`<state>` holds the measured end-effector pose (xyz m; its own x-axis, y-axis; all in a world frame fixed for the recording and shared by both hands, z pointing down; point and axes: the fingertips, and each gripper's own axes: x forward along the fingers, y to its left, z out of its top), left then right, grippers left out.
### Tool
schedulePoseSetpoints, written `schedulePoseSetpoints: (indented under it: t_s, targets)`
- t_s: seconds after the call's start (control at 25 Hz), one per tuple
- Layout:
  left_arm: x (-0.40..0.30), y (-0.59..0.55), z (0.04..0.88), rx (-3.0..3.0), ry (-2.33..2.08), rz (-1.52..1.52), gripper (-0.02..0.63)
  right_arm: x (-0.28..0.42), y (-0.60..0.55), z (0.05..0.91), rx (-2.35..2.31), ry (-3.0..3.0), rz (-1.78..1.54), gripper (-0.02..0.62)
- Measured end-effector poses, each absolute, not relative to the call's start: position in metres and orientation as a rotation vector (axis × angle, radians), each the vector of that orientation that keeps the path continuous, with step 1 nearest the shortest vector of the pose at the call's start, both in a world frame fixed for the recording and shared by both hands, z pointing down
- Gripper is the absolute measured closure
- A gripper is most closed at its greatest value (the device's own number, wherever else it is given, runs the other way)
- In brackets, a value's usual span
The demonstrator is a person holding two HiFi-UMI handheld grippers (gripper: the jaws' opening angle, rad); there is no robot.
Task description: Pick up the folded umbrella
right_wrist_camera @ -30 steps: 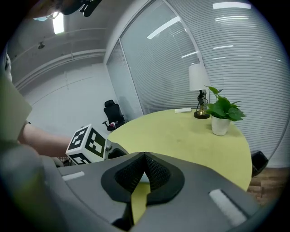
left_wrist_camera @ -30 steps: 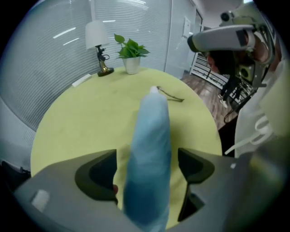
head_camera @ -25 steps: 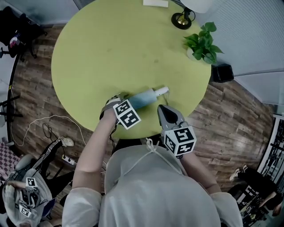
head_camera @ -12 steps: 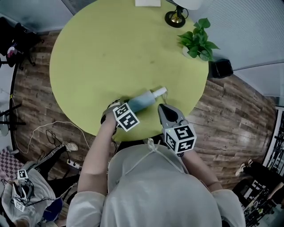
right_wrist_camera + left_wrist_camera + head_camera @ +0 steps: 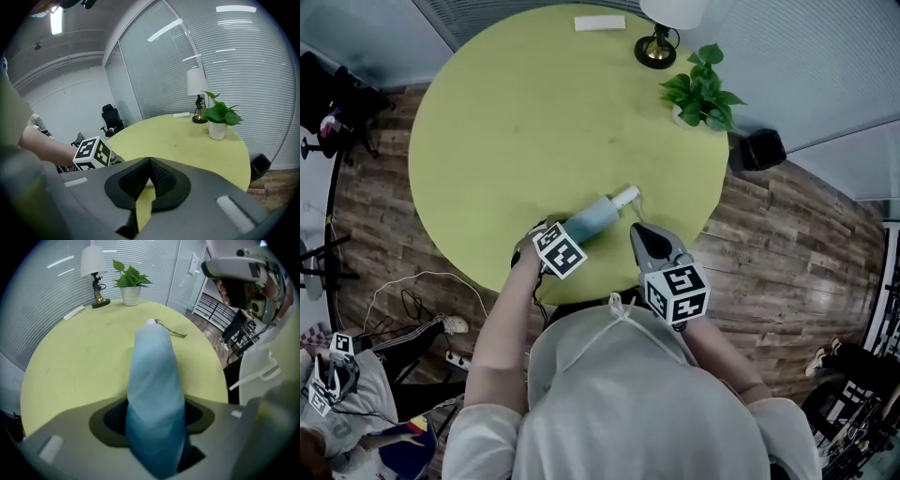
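Jaws of the left gripper [image 5: 154, 414], just closing, pinched the folded umbrella [image 5: 152, 371] near the table [image 5: 534, 122] edge, its long axis running straight ahead between them; right gripper [image 5: 149, 177] hovered beside, pressed together.

The person is wearing a pale grey, short-sleeved top [image 5: 628, 403], and a thin white cord [image 5: 617, 307] is hanging looped at its neckline, just behind the right gripper [image 5: 149, 174]. Both forearms are showing bare behind the grippers. Each gripper is showing a smooth grey shell with a small pale rectangular patch on either side of its jaws. The left gripper [image 5: 154, 418] is showing dark, smooth pad recesses, and the right gripper's black pads are showing a fine ribbed texture. Each is carrying a white marker cube [image 5: 675, 292] printed with black squares.
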<state>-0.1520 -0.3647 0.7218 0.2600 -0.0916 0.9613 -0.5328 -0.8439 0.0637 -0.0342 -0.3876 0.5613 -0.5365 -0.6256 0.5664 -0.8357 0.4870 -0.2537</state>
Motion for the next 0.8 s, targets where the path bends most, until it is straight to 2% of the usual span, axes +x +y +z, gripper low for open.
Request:
schedulePoseSetpoints:
  t_s: [0.32, 0.8]
  targets:
    - [-0.156, -0.376, 0.687, 2.178, -0.709, 1.512, 0.314, -0.018, -0.383, 0.555, 1.229, -2.335, 0.697, 0.595]
    - [-0.155, -0.423, 0.544, 2.437, -1.293, 1.057, 0.313, -0.028, -0.388, 0.519, 1.205, -2.433, 0.600, 0.595]
